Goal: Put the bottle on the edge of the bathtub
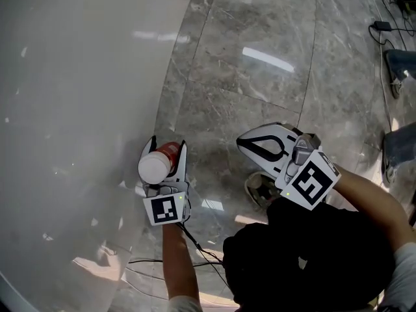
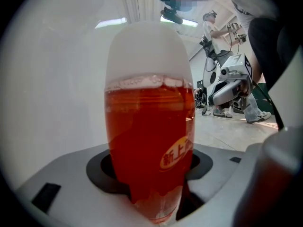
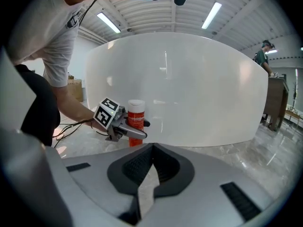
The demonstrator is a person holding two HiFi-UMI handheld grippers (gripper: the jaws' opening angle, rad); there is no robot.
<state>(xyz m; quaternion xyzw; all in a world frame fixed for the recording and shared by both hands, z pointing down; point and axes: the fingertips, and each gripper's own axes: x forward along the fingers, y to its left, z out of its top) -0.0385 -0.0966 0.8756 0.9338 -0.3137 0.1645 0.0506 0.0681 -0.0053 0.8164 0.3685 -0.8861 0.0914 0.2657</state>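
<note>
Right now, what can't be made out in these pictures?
- Bathtub top edge: right gripper view looks up from low down, head view shows only white surface; the flat rim is hidden.
- Bottle base: covered by the left tool in left gripper view, by its own cap in head view.
- Label print: mostly turned away in left gripper view, too small in right gripper view.

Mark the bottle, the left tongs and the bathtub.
bottle (image 2: 149, 145): left gripper view, on its red body.
left tongs (image 1: 168, 143): head view, midway between the fingertips, which clasp the bottle.
bathtub (image 3: 199, 93): right gripper view, on its white outer wall.
</note>
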